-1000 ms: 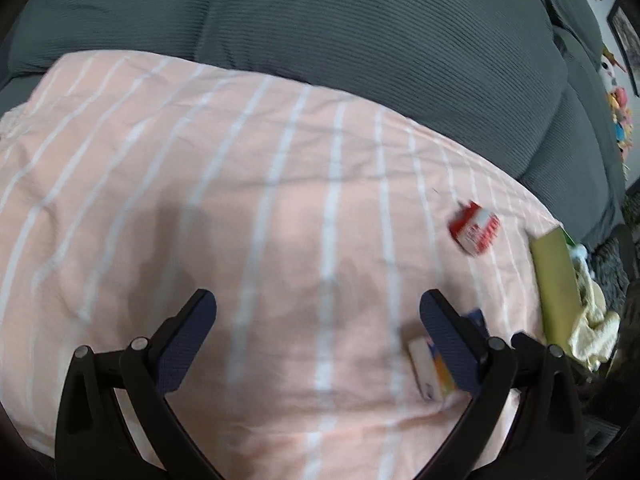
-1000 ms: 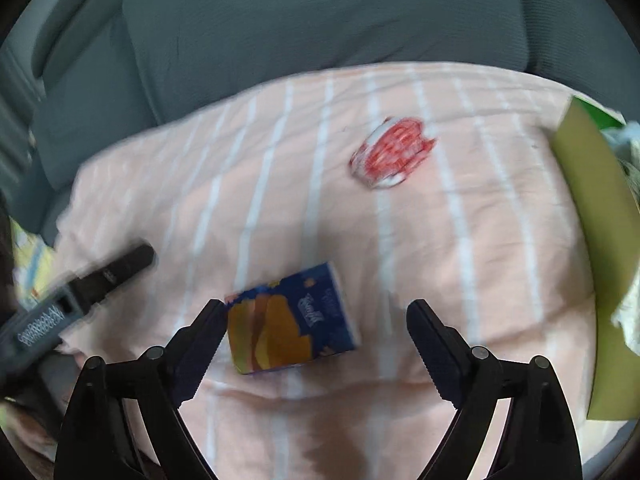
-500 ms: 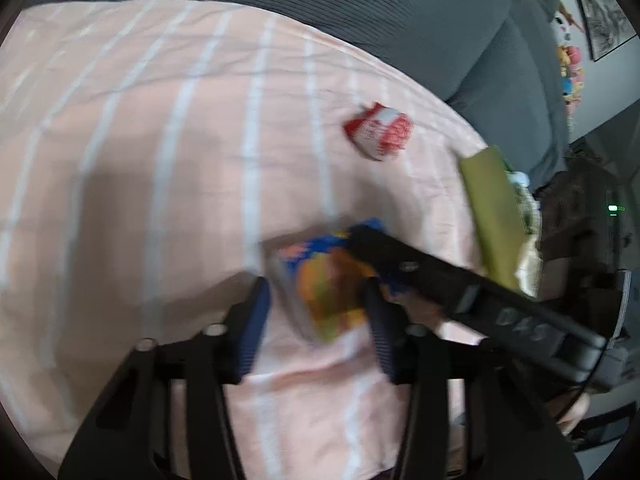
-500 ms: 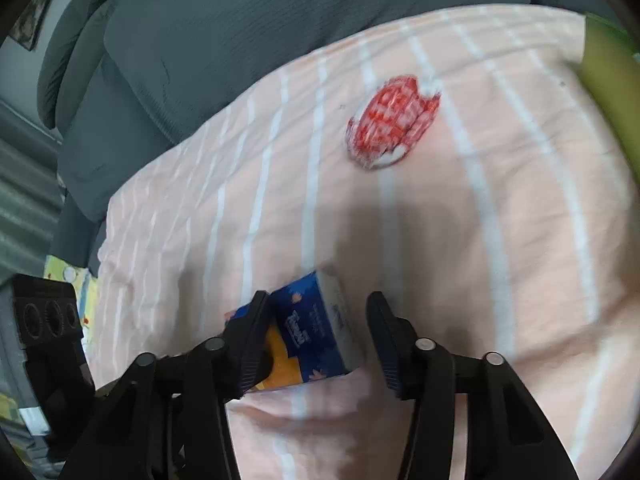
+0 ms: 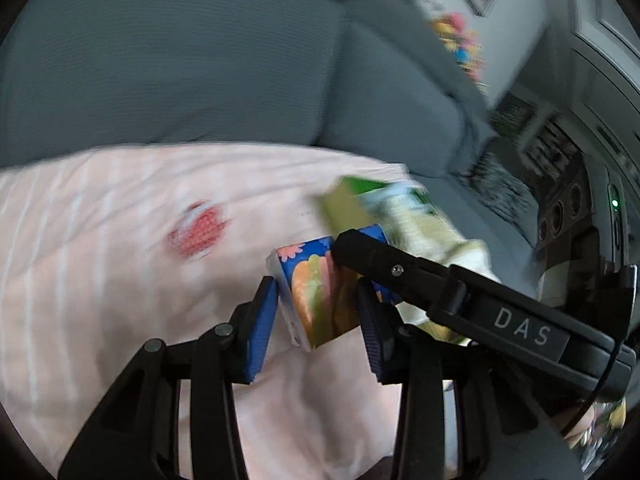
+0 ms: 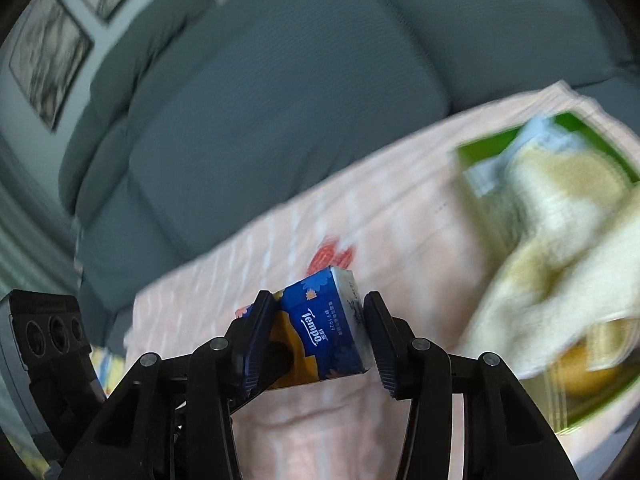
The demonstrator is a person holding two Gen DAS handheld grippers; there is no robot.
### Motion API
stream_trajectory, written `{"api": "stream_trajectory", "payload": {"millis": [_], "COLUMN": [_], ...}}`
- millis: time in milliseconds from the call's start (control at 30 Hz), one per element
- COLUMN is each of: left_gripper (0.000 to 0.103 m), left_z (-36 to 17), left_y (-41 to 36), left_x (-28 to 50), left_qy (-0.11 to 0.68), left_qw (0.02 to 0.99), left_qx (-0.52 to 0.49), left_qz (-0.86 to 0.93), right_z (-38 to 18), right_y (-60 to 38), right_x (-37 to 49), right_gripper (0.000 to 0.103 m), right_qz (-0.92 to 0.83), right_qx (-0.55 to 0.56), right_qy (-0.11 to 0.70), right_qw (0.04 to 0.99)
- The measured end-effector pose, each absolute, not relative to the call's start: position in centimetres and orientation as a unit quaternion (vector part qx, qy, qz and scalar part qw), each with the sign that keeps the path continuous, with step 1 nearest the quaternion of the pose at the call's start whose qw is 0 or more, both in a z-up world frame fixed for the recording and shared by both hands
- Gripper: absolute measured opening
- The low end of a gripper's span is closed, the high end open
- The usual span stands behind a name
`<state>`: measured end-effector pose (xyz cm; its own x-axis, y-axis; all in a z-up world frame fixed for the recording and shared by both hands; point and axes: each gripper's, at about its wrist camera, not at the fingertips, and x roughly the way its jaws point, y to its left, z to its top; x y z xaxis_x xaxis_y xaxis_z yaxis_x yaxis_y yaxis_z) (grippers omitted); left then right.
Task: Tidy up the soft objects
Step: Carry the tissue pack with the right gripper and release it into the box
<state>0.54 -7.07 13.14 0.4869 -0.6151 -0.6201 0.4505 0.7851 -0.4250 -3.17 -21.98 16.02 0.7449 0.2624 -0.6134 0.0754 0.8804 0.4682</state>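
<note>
A blue and orange tissue pack [image 5: 316, 300] is held up above the pink striped blanket [image 5: 100, 240]. My left gripper [image 5: 316, 312] and my right gripper [image 6: 320, 332] are both shut on it from opposite ends; the pack [image 6: 324, 332] shows its Tempo label in the right wrist view. A red and white soft packet [image 5: 198, 230] lies on the blanket behind; it also shows in the right wrist view [image 6: 332, 258]. A green box [image 6: 560, 280] with yellow cloth [image 6: 560, 240] in it stands at the right.
Grey sofa cushions [image 5: 180, 60] rise behind the blanket. The green box [image 5: 348, 204] sits at the blanket's right edge. Shelves and equipment [image 5: 560, 200] stand off to the right. The blanket [image 6: 400, 200] is blurred by motion.
Both grippers have closed on the tissue pack from either end and lifted it off the blanket, moving right toward the green box.
</note>
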Motion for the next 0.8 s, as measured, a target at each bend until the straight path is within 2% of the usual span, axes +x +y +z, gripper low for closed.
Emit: {"api": "stream_trajectory", "payload": {"millis": [167,333,567,800], "left_gripper": [0.038,0.038,0.038,0.041], "left_z": [15.6,15.9,12.5,10.4], "left_y": [-14.2,-20.0,-25.7,-26.7], "left_x": [-0.4,-1.0,0.6,0.8], "left_qy": [0.370,0.356,0.402,0.444], "left_qw": [0.844,0.830,0.798,0.776], "left_qx": [-0.074,-0.045,-0.030,-0.041], "left_qz": [-0.381,-0.427,-0.448,-0.447], "right_z": [18.1,17.6,14.5,13.3], "right_y": [-27.2,-32.5,-36.3,-36.9], "right_x": [-6.7,-8.7,-8.1,-7.1], "right_gripper": [0.050,0.050,0.050,0.050], "right_qz": [-0.019,-0.068,-0.126,-0.167], "right_qx": [0.260,0.303,0.320,0.306], "right_qy": [0.294,0.267,0.307,0.329], "right_qw": [0.920,0.912,0.888,0.878]}}
